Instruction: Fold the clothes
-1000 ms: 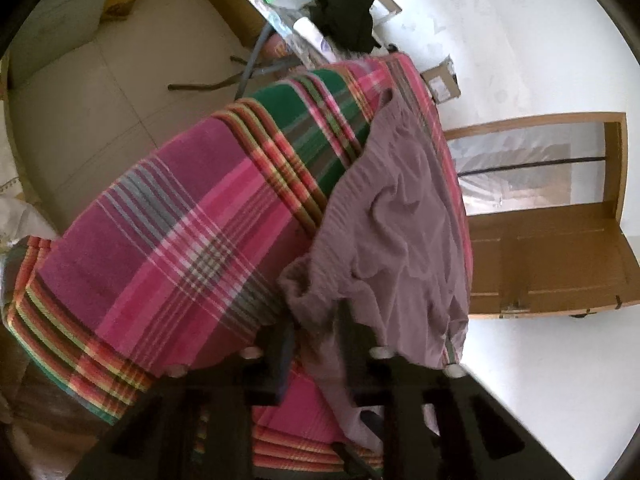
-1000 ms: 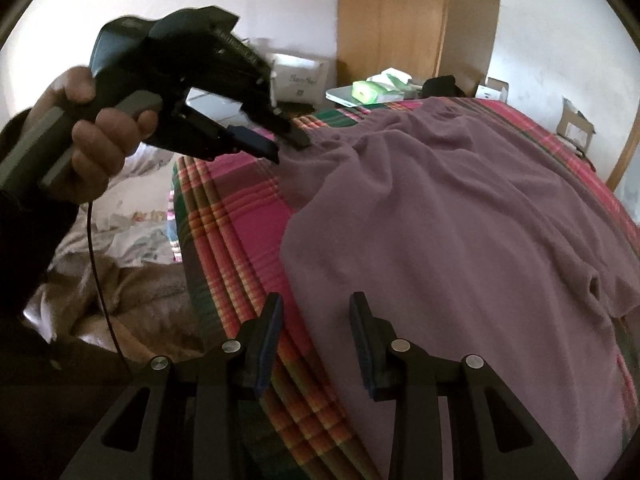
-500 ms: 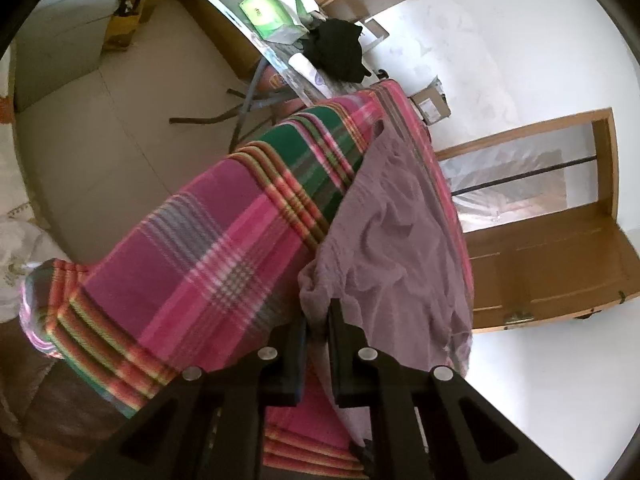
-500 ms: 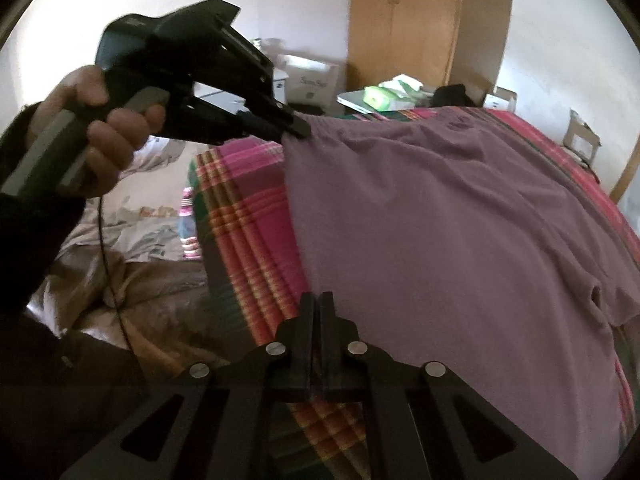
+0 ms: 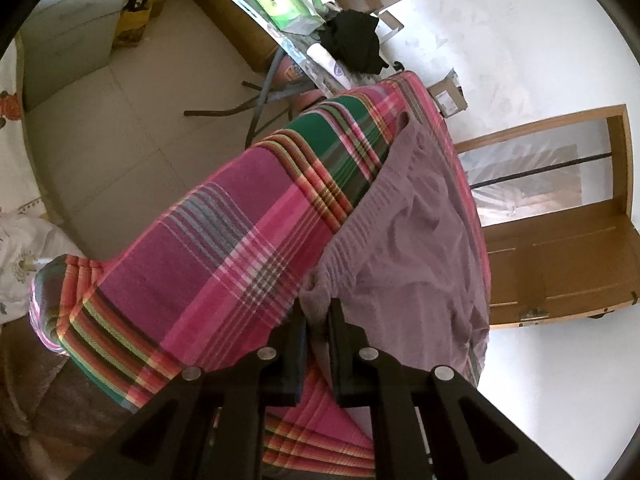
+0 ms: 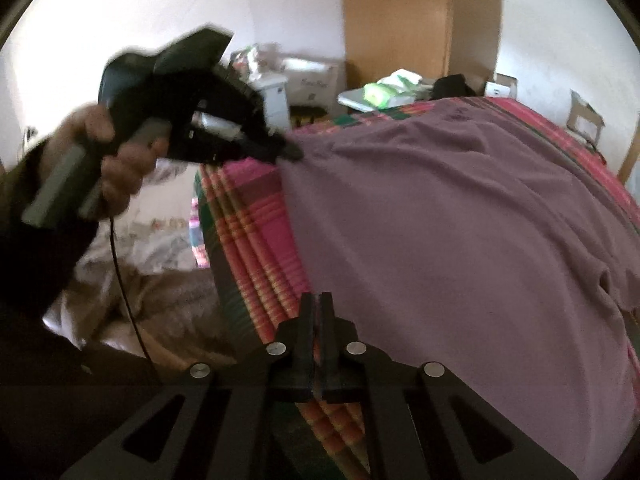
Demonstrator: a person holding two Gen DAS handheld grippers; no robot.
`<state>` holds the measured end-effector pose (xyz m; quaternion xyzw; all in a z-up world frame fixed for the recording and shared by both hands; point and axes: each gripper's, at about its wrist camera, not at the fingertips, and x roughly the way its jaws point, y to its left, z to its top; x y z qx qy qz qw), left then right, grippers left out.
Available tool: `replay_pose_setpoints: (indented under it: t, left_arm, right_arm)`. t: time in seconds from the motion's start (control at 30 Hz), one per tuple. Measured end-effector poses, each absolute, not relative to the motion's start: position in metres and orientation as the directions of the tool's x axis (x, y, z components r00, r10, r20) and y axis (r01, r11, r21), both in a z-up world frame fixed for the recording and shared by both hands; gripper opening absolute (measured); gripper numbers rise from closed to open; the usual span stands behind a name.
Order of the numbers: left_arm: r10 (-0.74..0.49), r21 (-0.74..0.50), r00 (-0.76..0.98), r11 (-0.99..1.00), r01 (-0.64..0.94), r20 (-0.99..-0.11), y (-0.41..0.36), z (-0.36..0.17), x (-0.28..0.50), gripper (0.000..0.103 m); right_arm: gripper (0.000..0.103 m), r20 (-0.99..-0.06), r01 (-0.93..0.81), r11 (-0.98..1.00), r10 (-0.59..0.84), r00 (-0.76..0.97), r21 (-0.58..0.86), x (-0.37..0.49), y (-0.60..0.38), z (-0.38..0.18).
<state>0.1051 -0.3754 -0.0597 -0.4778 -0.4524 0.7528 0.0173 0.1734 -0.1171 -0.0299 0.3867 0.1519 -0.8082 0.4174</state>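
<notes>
**Mauve garment pinched along one edge**

Left wrist view: left claw [image 5: 316, 320] pinches a ribbed corner of the mauve garment [image 5: 412, 248], which spreads ahead over the plaid bed cover [image 5: 208, 248].

Right wrist view: right claw [image 6: 318, 312] is pressed together on the near hem; only here does the hand [image 6: 116, 160] show. Likely step: lifting the edge. Next: carry both corners across evenly.

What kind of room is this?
Probably a bedroom in a home. There's a bed under a plaid blanket, a wooden wardrobe, and a purple garment spread out for folding.
</notes>
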Motion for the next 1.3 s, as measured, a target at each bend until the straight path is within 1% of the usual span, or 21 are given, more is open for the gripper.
replay_pose_setpoints:
  t: [0.1,0.27,0.37,0.5,0.57,0.7,0.8,0.97,1.07,1.17,1.3]
  left_arm:
    - [0.464,-0.699,-0.536,-0.583,0.414,-0.705,-0.376,-0.06,0.105,0.011]
    - [0.448,-0.67,-0.512,-0.606,0.429,-0.733,-0.376,-0.055,0.105,0.014]
    - [0.424,-0.647,-0.503,-0.621,0.443,-0.753,-0.381,-0.048,0.107,0.015]
    - [0.353,-0.604,-0.525,-0.658,0.449,-0.774,-0.387,-0.027,0.11,0.015]
    - [0.339,-0.597,-0.534,-0.671,0.44,-0.774,-0.388,-0.016,0.108,0.015]
    - [0.319,-0.56,-0.534,-0.735,0.382,-0.783,-0.379,0.011,0.091,0.015]
    - [0.313,-0.549,-0.553,-0.766,0.334,-0.772,-0.37,0.032,0.075,0.016]
    - [0.328,-0.523,-0.545,-0.815,0.25,-0.772,-0.344,0.052,0.036,0.016]
    - [0.338,-0.506,-0.525,-0.836,0.214,-0.781,-0.326,0.055,0.008,0.017]
    - [0.364,-0.498,-0.498,-0.852,0.164,-0.787,-0.307,0.054,-0.018,0.017]
    - [0.394,-0.484,-0.438,-0.868,0.112,-0.808,-0.284,0.038,-0.052,0.017]
  right_arm:
    - [0.008,-0.748,0.762,-0.64,-0.553,-0.366,0.1,0.166,-0.101,-0.023]
    - [0.011,-0.738,0.691,-0.713,-0.528,-0.419,0.118,0.152,-0.065,-0.012]
    - [0.015,-0.733,0.636,-0.762,-0.501,-0.461,0.122,0.143,-0.037,-0.006]
    - [0.016,-0.726,0.555,-0.822,-0.459,-0.512,0.128,0.13,0.001,0.002]
    - [0.016,-0.723,0.512,-0.85,-0.431,-0.54,0.124,0.124,0.021,0.007]
    - [0.016,-0.717,0.423,-0.901,-0.357,-0.599,0.095,0.11,0.061,0.022]
    - [0.017,-0.704,0.363,-0.93,-0.296,-0.646,0.058,0.099,0.088,0.04]
    - [0.017,-0.661,0.344,-0.939,-0.266,-0.702,0.014,0.078,0.103,0.068]
    - [0.025,-0.656,0.338,-0.941,-0.262,-0.708,0.01,0.058,0.102,0.072]
    - [0.027,-0.673,0.335,-0.942,-0.253,-0.695,0.008,0.025,0.097,0.065]
    - [0.027,-0.729,0.308,-0.951,-0.237,-0.642,0.038,-0.027,0.094,0.042]
